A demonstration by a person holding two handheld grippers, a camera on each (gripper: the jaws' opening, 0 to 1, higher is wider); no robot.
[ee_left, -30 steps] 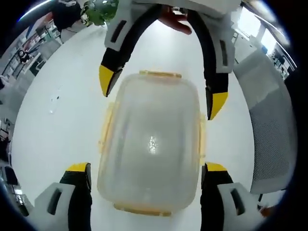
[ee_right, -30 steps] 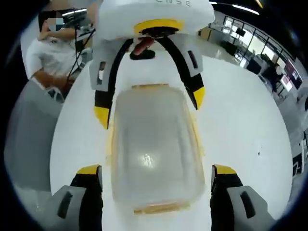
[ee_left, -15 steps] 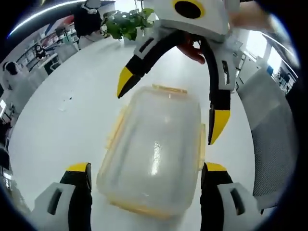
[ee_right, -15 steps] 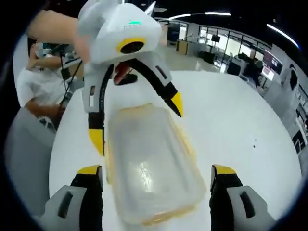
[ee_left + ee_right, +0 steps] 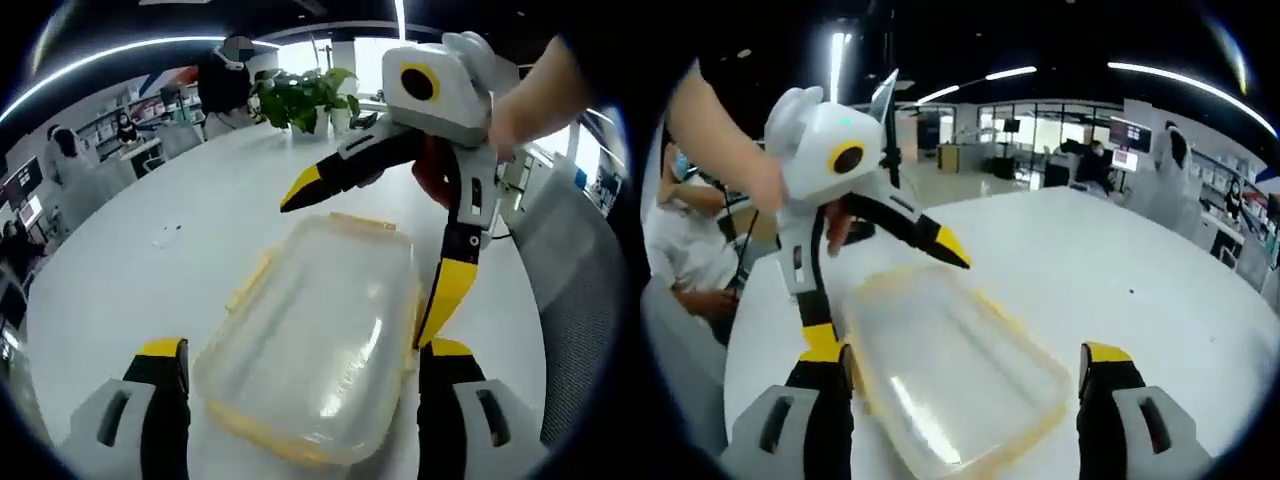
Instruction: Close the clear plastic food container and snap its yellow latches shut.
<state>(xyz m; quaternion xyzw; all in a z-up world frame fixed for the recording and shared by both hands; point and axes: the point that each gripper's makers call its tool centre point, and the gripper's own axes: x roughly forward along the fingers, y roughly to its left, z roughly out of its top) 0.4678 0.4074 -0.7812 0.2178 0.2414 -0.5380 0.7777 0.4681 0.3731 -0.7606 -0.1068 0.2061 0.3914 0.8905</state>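
The clear plastic container [image 5: 315,325] lies on the white table [image 5: 150,270] with its lid on. Yellow latches [image 5: 248,287] stick out along its sides and ends. My left gripper [image 5: 305,352] is open, with a jaw on each side of the container's near end. My right gripper [image 5: 367,253] reaches in from the far end, also open, its yellow tips astride the box. In the right gripper view the container [image 5: 950,365] sits between the open right gripper [image 5: 962,358] jaws. There the left gripper [image 5: 888,298] straddles the far end, held by a hand [image 5: 725,150].
A potted plant [image 5: 300,95] stands at the table's far edge. A grey mesh chair [image 5: 585,300] is beside the table. A person in white [image 5: 680,260] sits close to the table edge. Other people and desks fill the room behind.
Both cameras have dropped and tilted to a flatter angle, so more of the room shows. The container stays on the table and both grippers stay open astride it.
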